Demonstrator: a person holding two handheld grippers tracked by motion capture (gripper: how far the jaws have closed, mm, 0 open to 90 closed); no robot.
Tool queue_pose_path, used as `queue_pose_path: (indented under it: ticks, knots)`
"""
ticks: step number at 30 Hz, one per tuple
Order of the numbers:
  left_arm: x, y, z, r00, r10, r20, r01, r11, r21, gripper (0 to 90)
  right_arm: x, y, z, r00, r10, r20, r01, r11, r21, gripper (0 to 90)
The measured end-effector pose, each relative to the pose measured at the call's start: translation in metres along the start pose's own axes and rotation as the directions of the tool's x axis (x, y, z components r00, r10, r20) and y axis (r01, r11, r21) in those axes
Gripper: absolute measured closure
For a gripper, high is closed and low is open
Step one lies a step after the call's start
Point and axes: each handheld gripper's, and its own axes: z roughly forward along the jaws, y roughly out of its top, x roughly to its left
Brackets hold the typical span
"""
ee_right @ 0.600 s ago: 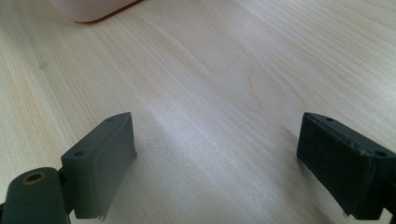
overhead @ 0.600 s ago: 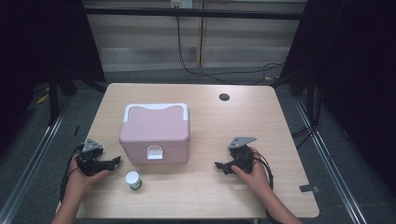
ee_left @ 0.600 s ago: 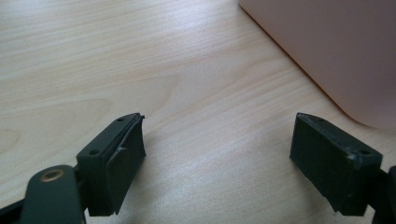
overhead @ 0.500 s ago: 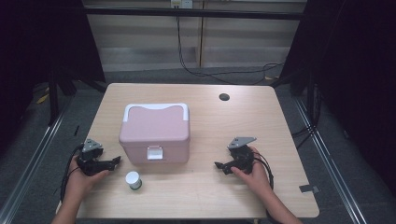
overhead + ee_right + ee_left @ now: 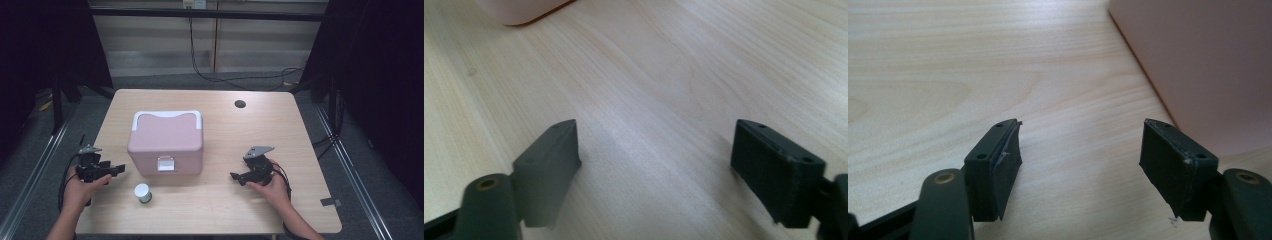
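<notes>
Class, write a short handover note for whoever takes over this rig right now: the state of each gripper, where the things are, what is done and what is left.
Left gripper: open, empty, low over the table, pointing at the pink box's left side, apart from it.
Right gripper: open, empty, right of the box, pointing toward it.
Pink box: mid-table, lid shut, white handle at the back, latch facing the person.
Small white jar: in front of the box, upright, untouched.
Done: nothing visible.
Left: probably to open the box and handle the jar.
</notes>
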Motion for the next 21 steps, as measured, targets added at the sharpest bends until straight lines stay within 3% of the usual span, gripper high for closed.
queue_pose_path:
  ticks: [3,5,8,10,21]
  knots:
    - [-0.003,0.017,-0.006,0.9992,-0.039,0.012,0.038,0.9990,0.023,34.5,0.001,0.005,-0.004,0.9999,-0.002,-0.014,0.001,1.000,-0.024,26.1]
    - [-0.006,0.030,-0.011,0.9999,-0.009,0.013,0.008,0.9958,0.091,38.5,0.004,0.010,-0.006,0.9998,-0.013,-0.016,0.012,0.999,-0.038,27.7]
    - [-0.013,0.049,-0.020,0.9994,-0.021,0.028,0.018,0.9928,0.119,40.9,0.007,0.015,-0.007,0.9991,-0.011,-0.040,0.010,0.999,-0.045,29.4]
    - [-0.016,0.060,-0.024,0.9978,-0.051,0.044,0.045,0.9909,0.127,43.9,0.011,0.018,-0.005,0.9982,-0.028,-0.053,0.025,0.998,-0.049,34.3]
    - [-0.029,0.106,-0.044,0.9973,-0.050,0.054,0.040,0.9844,0.172,55.1,0.033,0.037,-0.001,0.9895,-0.068,-0.128,0.059,0.995,-0.077,45.2]
